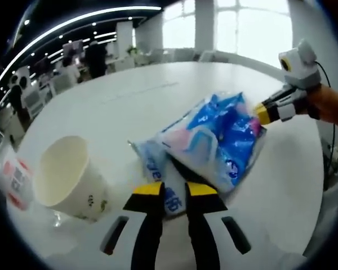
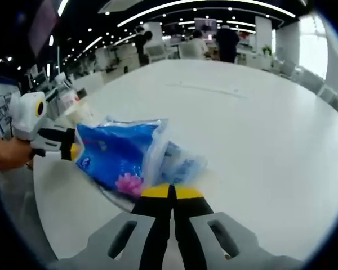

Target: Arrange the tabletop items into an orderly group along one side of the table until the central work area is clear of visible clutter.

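Both grippers are closed on opposite ends of one blue packet. In the left gripper view, the left gripper [image 1: 172, 190] has its yellow-tipped jaws nearly together, pinching the packet's [image 1: 219, 138] near, paler end, while the right gripper [image 1: 265, 113] bites the far edge from the right. In the right gripper view, the right gripper [image 2: 170, 192] has its jaws pressed shut on the packet [image 2: 121, 154], and the left gripper [image 2: 73, 151] holds the opposite side.

The packet lies on the white table [image 1: 129, 95], just ahead of each set of jaws. To the left of the left gripper, a paper cup [image 1: 67, 177] lies tipped on its side, mouth open toward the camera and apparently empty. Beyond it, at the view's edge, sits a small red-and-white carton [image 1: 14, 183]; I cannot tell what it holds.

My judgement: the step in hand is carrying the packet to one side. Done well, both hands move together at equal height, keeping the soft wrapper slack rather than stretched, and set it down beside the cup without nudging that cup, which may roll.
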The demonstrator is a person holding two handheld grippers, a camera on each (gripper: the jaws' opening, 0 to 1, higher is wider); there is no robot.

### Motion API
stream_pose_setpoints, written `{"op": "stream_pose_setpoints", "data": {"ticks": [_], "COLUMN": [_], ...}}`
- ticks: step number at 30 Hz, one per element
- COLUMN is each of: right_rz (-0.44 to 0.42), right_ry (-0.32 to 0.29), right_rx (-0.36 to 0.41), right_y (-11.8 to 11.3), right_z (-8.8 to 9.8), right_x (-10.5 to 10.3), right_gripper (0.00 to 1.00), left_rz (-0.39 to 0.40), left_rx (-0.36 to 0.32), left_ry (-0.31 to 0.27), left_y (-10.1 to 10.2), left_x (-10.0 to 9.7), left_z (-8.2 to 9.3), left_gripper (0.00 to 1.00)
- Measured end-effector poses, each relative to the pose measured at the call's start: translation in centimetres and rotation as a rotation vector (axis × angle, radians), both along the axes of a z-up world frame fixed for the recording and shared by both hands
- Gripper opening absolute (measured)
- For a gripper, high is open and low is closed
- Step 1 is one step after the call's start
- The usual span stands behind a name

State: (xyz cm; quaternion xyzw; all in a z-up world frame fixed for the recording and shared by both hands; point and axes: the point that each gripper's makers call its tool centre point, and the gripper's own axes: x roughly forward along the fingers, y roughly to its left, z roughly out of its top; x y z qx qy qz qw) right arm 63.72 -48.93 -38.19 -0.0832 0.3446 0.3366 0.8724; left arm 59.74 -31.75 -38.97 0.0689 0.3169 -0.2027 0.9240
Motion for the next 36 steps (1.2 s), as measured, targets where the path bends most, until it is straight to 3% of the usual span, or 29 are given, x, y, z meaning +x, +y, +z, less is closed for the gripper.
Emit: {"op": "stream_pose_setpoints", "data": {"ticks": [8,15,22,28,36], "right_rz": [0.009,0.008,-0.001,-0.007,-0.024], "right_ry": [-0.019,-0.042,-0.043,-0.056,-0.07], "right_rx": [0.02,0.015,0.014,0.016,0.019], "right_y": [0.4,0.2,-1.0,-1.9,-1.4], "right_z": [0.5,0.9,1.0,1.0,1.3], "right_x": [0.0,0.0,-0.4,-0.8,-0.5], "right_gripper": [0.01,0.09,0.28,0.37,0.38], "left_rz": [-0.019,-0.033,-0.051,-0.063,-0.037], "left_rx": [-0.02,-0.018,-0.034,-0.061,-0.064], "left_ry": [-0.021,-0.034,-0.028,-0.031,-0.039], "left_y": [-0.5,-0.5,-0.4,-0.2,0.4], "left_x": [0.0,0.0,-0.7,-1.3,-0.9], "left_z": [0.6,0.8,0.9,1.3,1.5], "left_gripper": [0.15,0.19,0.27,0.39,0.41]}}
